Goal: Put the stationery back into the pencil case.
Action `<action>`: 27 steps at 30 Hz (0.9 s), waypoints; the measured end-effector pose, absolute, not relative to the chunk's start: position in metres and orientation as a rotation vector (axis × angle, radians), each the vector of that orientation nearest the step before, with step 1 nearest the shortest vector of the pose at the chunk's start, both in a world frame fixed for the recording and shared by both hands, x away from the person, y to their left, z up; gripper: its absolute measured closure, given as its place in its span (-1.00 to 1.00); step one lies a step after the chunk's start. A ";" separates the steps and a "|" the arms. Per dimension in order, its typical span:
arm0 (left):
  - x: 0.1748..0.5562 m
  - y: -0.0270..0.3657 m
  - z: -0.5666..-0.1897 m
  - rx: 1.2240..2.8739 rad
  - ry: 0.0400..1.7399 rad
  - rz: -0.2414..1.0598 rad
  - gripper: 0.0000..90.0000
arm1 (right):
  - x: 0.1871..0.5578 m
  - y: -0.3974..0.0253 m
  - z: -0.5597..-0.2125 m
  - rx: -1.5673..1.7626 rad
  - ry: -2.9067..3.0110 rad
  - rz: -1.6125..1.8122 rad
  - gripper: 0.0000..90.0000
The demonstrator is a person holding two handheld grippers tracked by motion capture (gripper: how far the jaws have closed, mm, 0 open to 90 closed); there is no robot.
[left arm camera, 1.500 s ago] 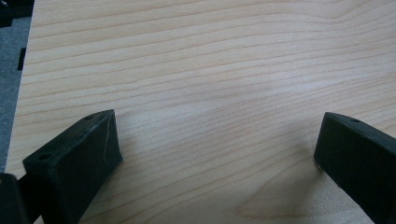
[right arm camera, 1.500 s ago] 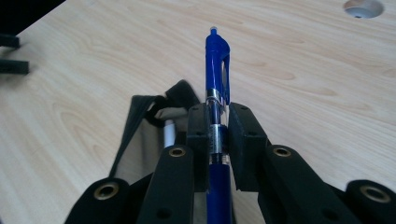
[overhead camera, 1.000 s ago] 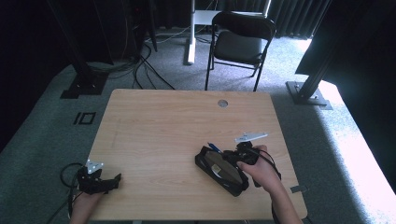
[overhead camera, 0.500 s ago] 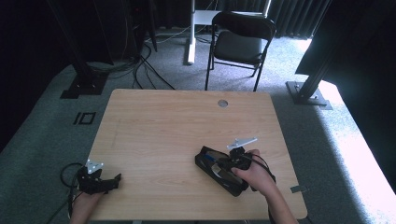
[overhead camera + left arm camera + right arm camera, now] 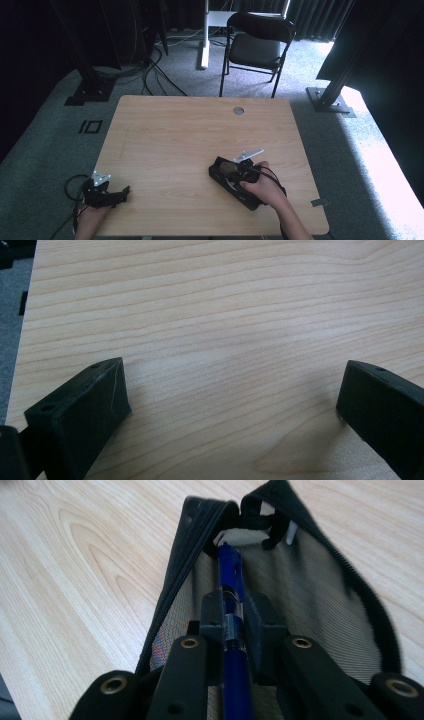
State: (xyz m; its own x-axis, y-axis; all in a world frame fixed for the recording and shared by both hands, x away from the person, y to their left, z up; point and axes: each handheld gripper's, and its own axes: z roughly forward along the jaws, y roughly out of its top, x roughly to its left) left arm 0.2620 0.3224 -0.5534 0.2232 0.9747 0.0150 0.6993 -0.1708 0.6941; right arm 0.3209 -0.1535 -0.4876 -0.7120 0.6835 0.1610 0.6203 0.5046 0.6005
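Note:
A black mesh pouch [image 5: 227, 177] [image 5: 310, 585] lies on the wooden table [image 5: 190, 135] toward the front right. My right gripper [image 5: 241, 175] [image 5: 234, 611] hovers over it, shut on a blue pen [image 5: 231, 595] whose tip points into the pouch's open mouth. My left gripper [image 5: 119, 195] [image 5: 230, 400] rests low at the table's front left corner, jaws wide open over bare wood with nothing between them.
A round cable hole [image 5: 238, 110] sits near the table's far edge. A black folding chair [image 5: 257, 47] stands beyond the table, with stand bases and cables on the carpet around it.
My right gripper has slid leftward over the pouch with the pen. The left gripper has stayed put.

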 end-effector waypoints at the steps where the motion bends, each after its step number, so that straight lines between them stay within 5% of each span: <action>1: 0.262 0.322 -0.553 1.941 1.537 0.637 -0.99 | 0.321 -0.153 -0.489 1.145 2.641 0.991 0.76; 27: 0.262 0.322 -0.553 1.941 1.537 0.637 -0.99 | 0.317 -0.162 -0.474 1.109 2.585 1.104 0.49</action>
